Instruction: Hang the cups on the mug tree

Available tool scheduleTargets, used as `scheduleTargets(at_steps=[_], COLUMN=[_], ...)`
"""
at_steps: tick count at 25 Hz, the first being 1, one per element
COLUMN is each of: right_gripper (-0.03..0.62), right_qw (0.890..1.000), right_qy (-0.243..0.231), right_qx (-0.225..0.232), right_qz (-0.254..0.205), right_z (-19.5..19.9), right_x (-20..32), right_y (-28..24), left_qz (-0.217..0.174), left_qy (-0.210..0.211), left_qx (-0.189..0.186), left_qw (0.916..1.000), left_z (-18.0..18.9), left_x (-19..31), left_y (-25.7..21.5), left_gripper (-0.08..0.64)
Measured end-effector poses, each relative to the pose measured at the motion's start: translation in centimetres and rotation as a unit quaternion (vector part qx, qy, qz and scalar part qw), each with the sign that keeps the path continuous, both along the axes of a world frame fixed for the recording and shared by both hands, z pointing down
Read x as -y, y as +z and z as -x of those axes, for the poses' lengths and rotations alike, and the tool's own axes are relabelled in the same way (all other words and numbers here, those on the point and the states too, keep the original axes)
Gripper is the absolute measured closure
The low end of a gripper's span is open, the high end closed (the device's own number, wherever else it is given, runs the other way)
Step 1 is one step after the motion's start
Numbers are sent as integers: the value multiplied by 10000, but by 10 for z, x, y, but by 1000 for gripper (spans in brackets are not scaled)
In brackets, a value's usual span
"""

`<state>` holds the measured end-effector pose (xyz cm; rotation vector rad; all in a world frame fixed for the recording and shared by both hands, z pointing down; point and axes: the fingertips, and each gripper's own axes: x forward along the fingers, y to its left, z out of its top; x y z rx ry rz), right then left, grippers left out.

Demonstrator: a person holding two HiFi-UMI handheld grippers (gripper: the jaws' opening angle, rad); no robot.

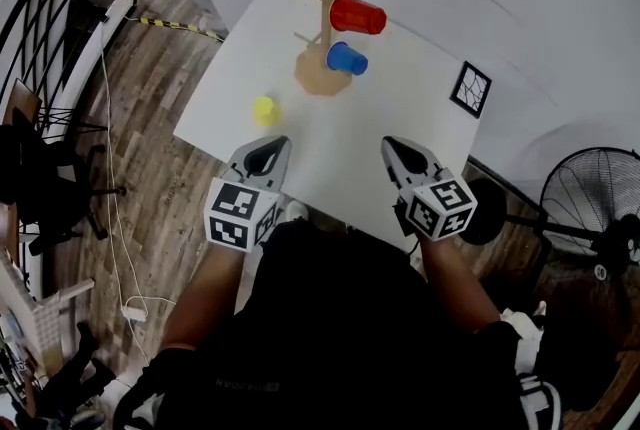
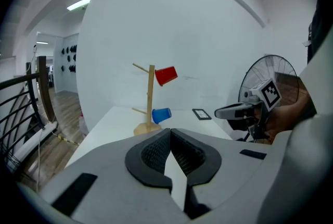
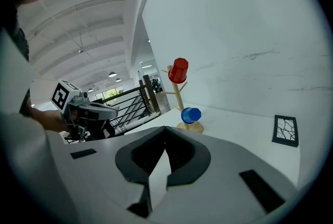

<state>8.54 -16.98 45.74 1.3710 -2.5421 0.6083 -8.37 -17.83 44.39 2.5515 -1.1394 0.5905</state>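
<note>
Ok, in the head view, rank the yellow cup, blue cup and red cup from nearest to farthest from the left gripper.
1. Yellow cup, on the table just ahead of the left gripper.
2. Blue cup, low on the mug tree.
3. Red cup, on a higher peg, farthest.

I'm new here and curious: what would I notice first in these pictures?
A bright red cup hangs high on the wooden mug tree at the far side of the white table, with a blue cup hanging lower. A little yellow cup sits alone on the table, nearer the left tool.
</note>
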Motion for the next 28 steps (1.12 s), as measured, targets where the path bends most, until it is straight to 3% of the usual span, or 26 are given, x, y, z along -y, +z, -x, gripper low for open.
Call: scheduleTargets(at_steps=[9,13,15,20,28], right_gripper=[584,584,584,584,584], right_qw=[9998,9998,9998,9996,9993], right_qy=[16,105,117,75,158], right_qx=[-161,-160,-158,-246,-312], right_qz=[-68,-91,-84,-105,-104], right_z=[2,1,2,4,1], right_x=[-8,-8,-9,-15,-22], right_y=[2,1,1,1,0], left_qz=[-144,-258,-178,186,316], left_qy=[102,-113,-183,-259,167], left_qx=[172,796,1146,1508,2320], left_qw=[9997,9964,9931,9881,9721], left_z=[0,22,37,57,62], left_x=[18,40,53,77,107], left_y=[1,21,41,85,137], left_gripper=[545,537,440,376,321])
